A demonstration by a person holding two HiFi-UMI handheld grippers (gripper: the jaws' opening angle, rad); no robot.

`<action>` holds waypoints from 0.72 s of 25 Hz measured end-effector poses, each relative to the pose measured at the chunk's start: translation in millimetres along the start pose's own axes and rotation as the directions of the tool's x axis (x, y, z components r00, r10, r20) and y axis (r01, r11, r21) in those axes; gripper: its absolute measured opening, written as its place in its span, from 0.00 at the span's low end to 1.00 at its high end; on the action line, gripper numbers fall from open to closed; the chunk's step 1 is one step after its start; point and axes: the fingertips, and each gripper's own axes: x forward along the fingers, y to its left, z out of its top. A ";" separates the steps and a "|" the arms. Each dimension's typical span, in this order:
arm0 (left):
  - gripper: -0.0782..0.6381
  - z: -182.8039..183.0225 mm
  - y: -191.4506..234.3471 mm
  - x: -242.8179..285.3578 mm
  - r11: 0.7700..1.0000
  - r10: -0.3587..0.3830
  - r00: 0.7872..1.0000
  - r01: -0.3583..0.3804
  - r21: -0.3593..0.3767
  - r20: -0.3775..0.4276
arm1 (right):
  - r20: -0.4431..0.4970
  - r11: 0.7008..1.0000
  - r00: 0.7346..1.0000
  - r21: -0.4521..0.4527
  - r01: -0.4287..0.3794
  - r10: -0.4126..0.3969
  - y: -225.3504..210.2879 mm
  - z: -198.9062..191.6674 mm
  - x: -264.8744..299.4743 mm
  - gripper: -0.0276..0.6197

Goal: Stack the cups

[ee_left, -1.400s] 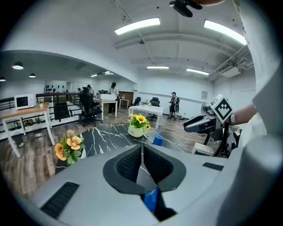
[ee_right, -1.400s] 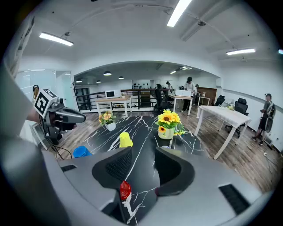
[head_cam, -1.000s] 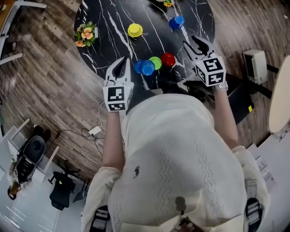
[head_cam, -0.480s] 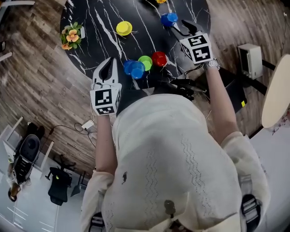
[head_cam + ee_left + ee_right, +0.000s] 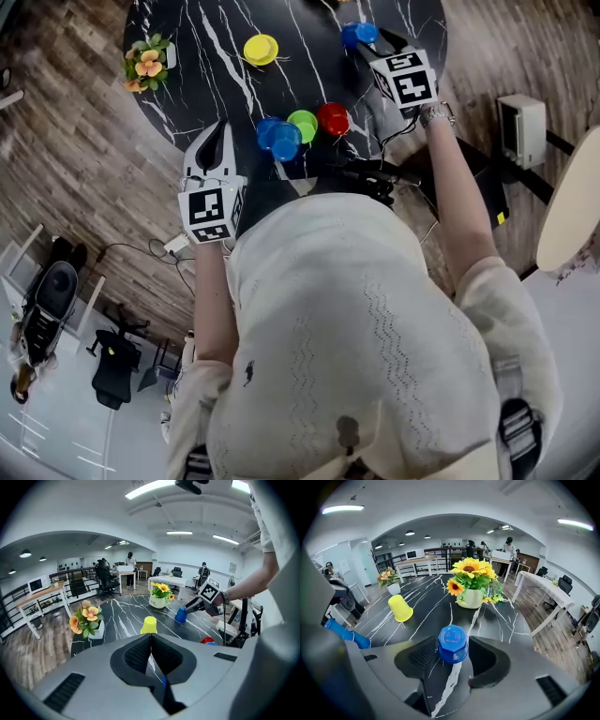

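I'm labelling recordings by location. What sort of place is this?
Probably an open-plan office: desks, office chairs and ceiling strip lights show beyond the black marble table.

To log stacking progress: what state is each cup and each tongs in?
Far blue cup: upside down, unstacked.
Yellow cup: upside down.
Red cup: unstacked.
Green cup: unstacked.
Near blue cups: together, stacking unclear.
Left tongs: shut, empty.
Right tongs: open, just been opening, far blue cup between them.

Seemingly an open office: desks (image 5: 123, 572), swivel chairs (image 5: 105, 577), ceiling strip lights (image 5: 180, 532).
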 end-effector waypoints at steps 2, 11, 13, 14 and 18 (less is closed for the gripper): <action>0.14 -2.0 1.4 -1.5 1.000 0.005 1.000 -0.005 0.000 -0.006 | -0.007 1.000 1.000 0.002 0.001 -0.001 0.2 -0.6 4.7 0.40; 0.14 -13.9 8.4 -6.3 1.000 0.016 0.999 -0.016 0.005 -0.029 | -0.011 1.000 1.000 -0.001 0.014 -0.014 1.5 -1.8 6.7 0.38; 0.14 -14.6 7.6 -4.9 1.000 0.008 1.000 -0.008 0.006 -0.028 | -0.002 1.000 1.000 -0.004 0.017 -0.017 1.7 0.0 1.5 0.38; 0.14 -14.6 6.4 -3.8 1.000 0.001 1.000 -0.001 0.008 -0.027 | 0.006 1.000 1.000 -0.007 0.019 -0.019 1.8 1.9 -2.1 0.38; 0.14 -13.0 4.5 -1.0 0.999 -0.023 1.000 0.023 0.033 -0.018 | 0.047 1.000 0.999 -0.018 0.023 -0.022 8.2 12.3 -19.2 0.37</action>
